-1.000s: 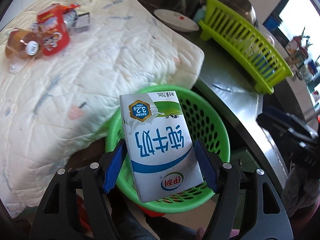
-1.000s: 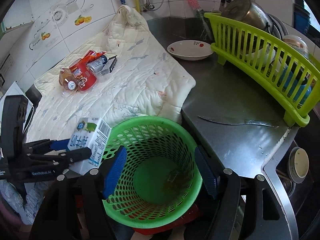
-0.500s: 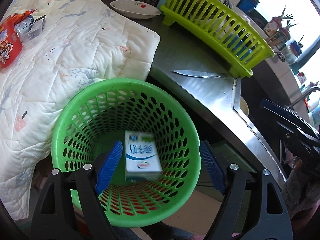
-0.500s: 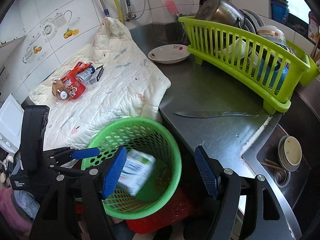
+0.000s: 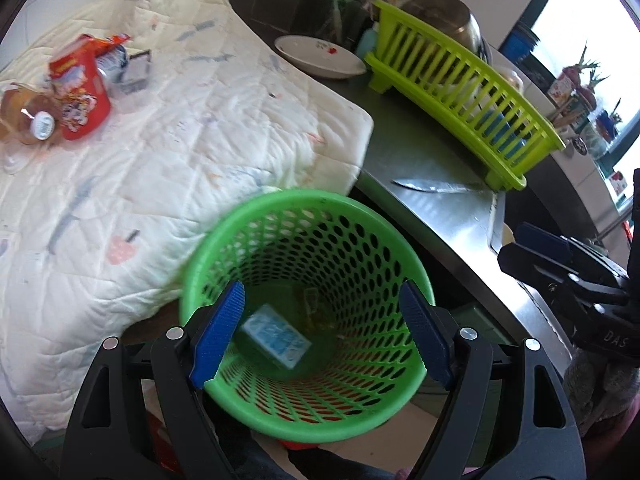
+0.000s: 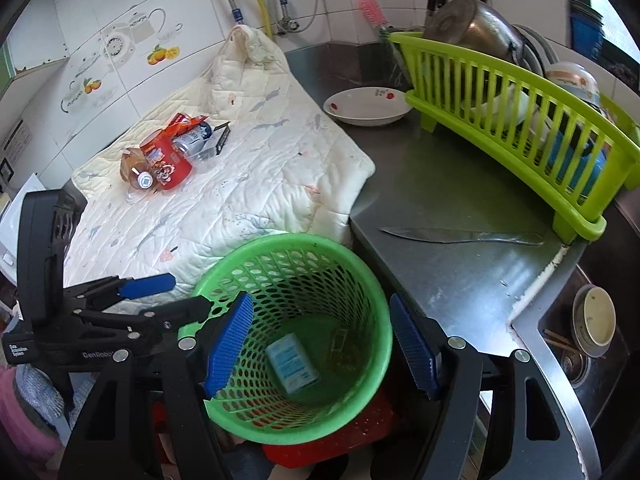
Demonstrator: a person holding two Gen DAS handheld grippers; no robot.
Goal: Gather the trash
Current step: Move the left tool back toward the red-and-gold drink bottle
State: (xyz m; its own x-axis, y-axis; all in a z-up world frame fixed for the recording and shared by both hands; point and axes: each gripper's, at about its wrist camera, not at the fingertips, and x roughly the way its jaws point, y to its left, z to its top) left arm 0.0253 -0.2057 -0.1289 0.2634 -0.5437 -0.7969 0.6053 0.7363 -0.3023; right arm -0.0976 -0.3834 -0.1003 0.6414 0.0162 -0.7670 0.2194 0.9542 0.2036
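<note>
A green mesh basket stands below the counter edge. A blue-and-white milk carton lies on its bottom. My left gripper hangs open above the basket's mouth with nothing between its blue pads; in the right wrist view it reaches in from the left. Over the basket, my right gripper is open too and holds nothing. On the white quilt lie a red cup, a can and a brown bottle.
A knife lies on the steel counter near the basket. Behind it stand a lime dish rack and a white plate. A sink with a bowl is at the right.
The left gripper let go of the milk carton and its jaws widened. The carton dropped into the green basket and now lies on its bottom. The right gripper stayed open.
</note>
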